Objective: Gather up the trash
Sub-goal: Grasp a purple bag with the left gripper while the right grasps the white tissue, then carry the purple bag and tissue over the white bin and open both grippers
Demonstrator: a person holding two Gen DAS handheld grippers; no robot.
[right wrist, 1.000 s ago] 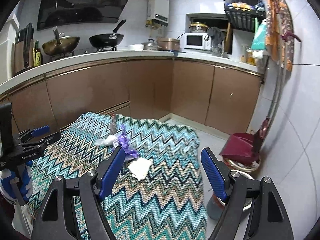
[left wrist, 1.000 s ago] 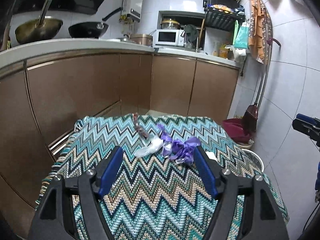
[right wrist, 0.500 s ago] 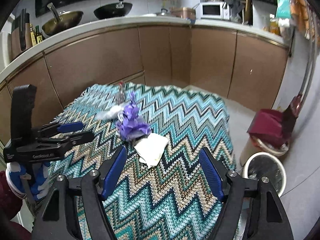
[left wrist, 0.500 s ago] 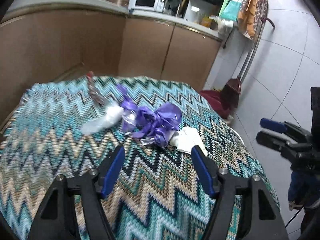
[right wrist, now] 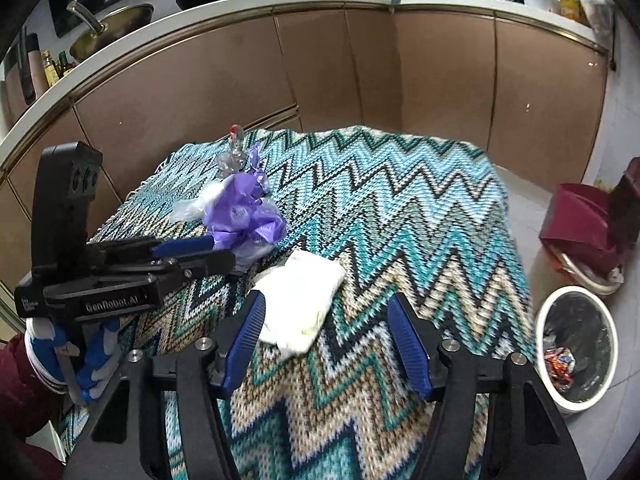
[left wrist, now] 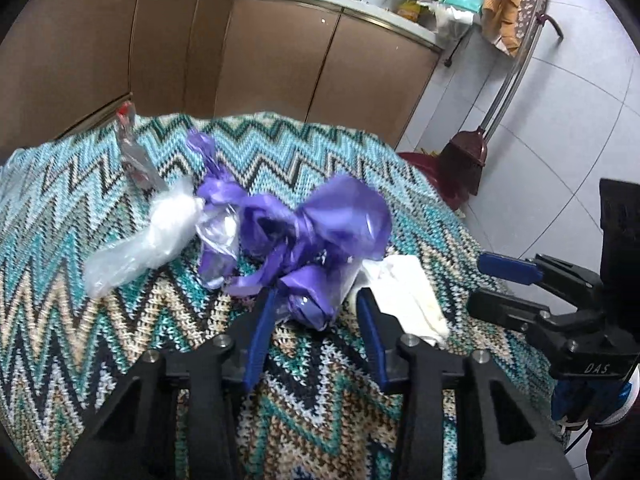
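A crumpled purple plastic wrapper (left wrist: 320, 232) (right wrist: 240, 212) lies mid-table on the zigzag cloth (left wrist: 80, 340). My left gripper (left wrist: 316, 300) (right wrist: 200, 252) is down at the wrapper's near end. Its jaws are closing with the lower purple lump between the fingertips, and no firm squeeze shows. A white crumpled tissue (right wrist: 300, 300) (left wrist: 404, 296) lies just right of the wrapper. My right gripper (right wrist: 325, 304) (left wrist: 508, 276) hovers over the tissue. Its jaws are closing too, still wide, with the tissue's near part between them. A clear plastic bag (left wrist: 152, 240) and a small clear wrapper (left wrist: 132, 152) lie at the left.
A white bin (right wrist: 576, 344) with a black liner and some wrappers inside stands on the floor right of the table. Behind it are a red dustpan (right wrist: 580, 232) and a broom (left wrist: 464, 160). Brown cabinets (right wrist: 320, 72) run along the back.
Both grippers have come down and forward over the table, tilting downward. The left jaws have narrowed around the purple wrapper; the right jaws have narrowed slightly over the tissue.
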